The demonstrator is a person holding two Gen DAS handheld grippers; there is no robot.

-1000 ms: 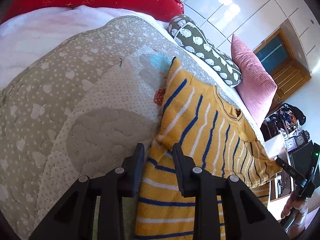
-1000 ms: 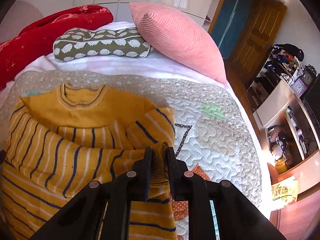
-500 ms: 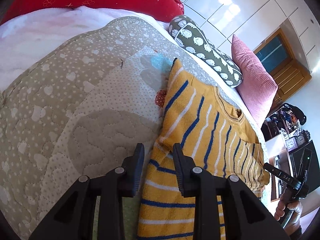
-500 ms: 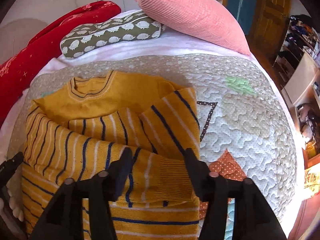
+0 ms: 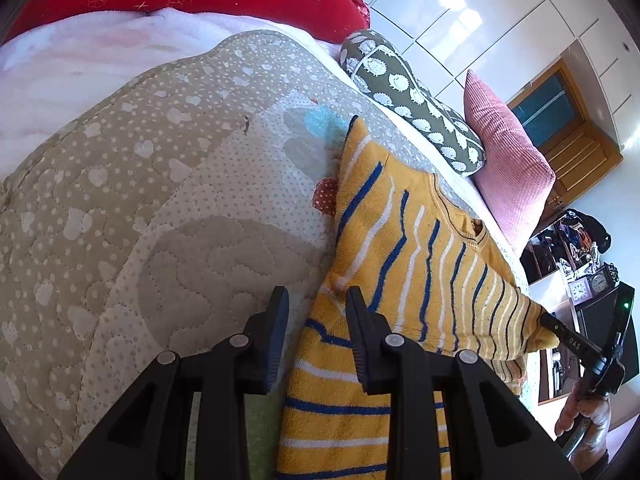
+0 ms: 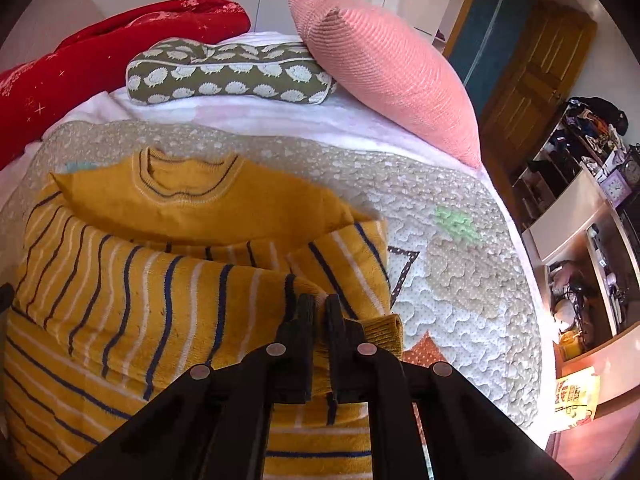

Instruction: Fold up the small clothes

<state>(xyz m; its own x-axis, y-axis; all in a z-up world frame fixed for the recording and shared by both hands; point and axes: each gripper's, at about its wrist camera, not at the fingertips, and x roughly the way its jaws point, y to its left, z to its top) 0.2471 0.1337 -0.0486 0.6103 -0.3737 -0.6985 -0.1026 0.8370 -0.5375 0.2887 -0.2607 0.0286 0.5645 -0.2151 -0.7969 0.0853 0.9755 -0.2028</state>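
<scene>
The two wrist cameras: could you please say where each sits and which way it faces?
Left wrist: on the left claw, looking down across the quilt at the sweater's edge; the right claw and a hand show.
Right wrist: on the right claw, shut on the sweater's sleeve, facing the pillows.
Shared: sweater, quilt, pink pillow.

The right hand-held gripper (image 5: 576, 344) bears the letters "DAS".

Sunlit bed (image 6: 280, 120) with pink pillow (image 6: 384, 68), wooden door (image 6: 532, 64), glossy white wall (image 5: 480, 20).

Bed (image 6: 280, 120): dotted quilt (image 6: 460, 280) spread over it, striped yellow sweater (image 6: 120, 300) flat on quilt, pillows near headboard
</scene>
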